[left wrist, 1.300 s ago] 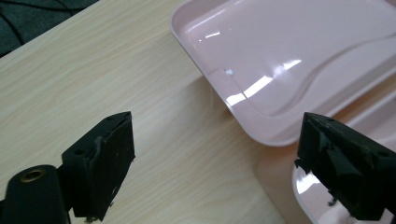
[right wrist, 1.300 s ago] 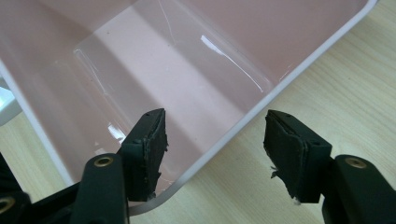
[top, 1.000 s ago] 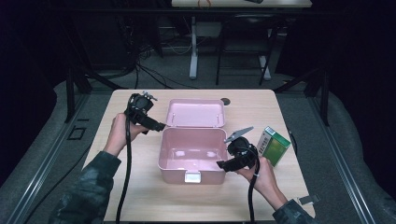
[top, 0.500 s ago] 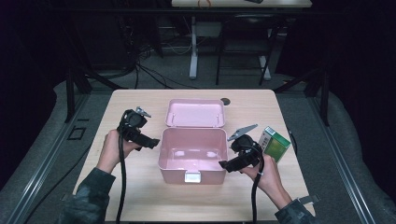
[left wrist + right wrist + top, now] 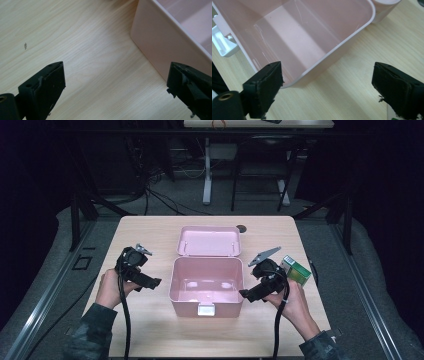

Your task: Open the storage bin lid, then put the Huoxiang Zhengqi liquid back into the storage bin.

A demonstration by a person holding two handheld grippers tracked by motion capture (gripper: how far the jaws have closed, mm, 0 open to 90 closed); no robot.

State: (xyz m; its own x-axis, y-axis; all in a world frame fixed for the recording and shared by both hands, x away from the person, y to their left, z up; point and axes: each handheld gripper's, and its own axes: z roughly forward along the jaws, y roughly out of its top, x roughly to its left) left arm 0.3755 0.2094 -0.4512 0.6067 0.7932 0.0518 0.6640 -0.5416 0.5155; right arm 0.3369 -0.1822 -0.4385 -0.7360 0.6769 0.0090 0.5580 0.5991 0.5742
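Pink plastic box [image 5: 206,285]: sitting mid-table, hinged lid [image 5: 208,241] lying open behind, white latch [image 5: 206,309] facing the person, inside bare.
Left gripper [image 5: 154,283]: hovering beside its left wall, jaws spreading wide, pinching nothing.
Right gripper [image 5: 246,295]: hanging at its right rim, jaws spreading wide, gripping nothing.

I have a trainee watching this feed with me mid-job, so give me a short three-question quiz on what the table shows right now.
1. True or false: the pink box stands with its lid open.
2. Which small thing lies on the table just behind the right gripper? A) a green carton B) a red mug C) a blue sponge
3. Does the left gripper hold anything between its jaws?

Key
1. True: the lid is tipped back on the far side, and the box inside looks bare.
2. A: the green carton.
3. No: its jaws stand wide apart over bare wood, beside the box's left wall.
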